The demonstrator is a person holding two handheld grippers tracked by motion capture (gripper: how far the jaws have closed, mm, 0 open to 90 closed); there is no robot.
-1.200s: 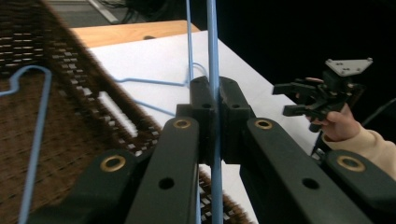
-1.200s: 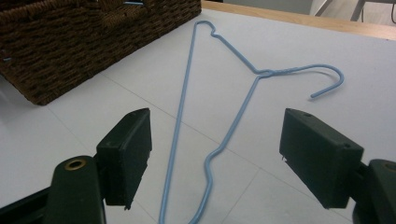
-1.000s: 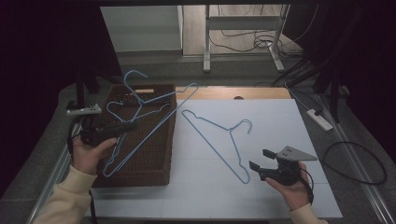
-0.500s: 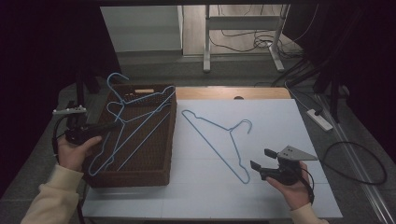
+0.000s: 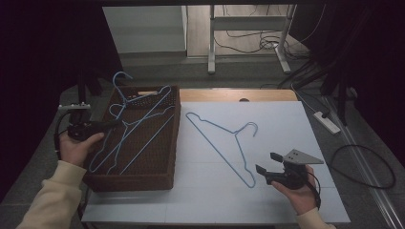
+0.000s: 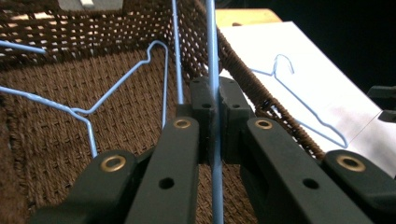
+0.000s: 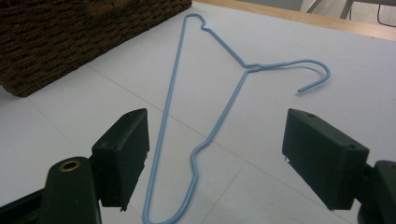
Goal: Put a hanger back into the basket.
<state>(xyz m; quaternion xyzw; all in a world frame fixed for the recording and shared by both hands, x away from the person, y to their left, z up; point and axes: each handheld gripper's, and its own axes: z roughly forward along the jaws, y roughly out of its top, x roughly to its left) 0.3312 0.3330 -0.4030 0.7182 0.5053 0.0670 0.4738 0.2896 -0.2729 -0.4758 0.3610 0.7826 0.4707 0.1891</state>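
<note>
Here we are holding one blue wire hanger (image 5: pixel 125 136) with the left gripper (image 6: pixel 214 109), its jaws pinched together on the wire, over the brown woven basket (image 5: pixel 175 143), where another hanger is lying. Meanwhile we are keeping the right gripper (image 7: pixel 215 154) spread wide, gripping nothing, just short of the blue hanger on the white board (image 7: pixel 205 98). That hanger's long axis is running straight away from the right gripper, its near corner sitting between the jaws and its hook pointing right, so the right hand is by far the nearer.
</note>
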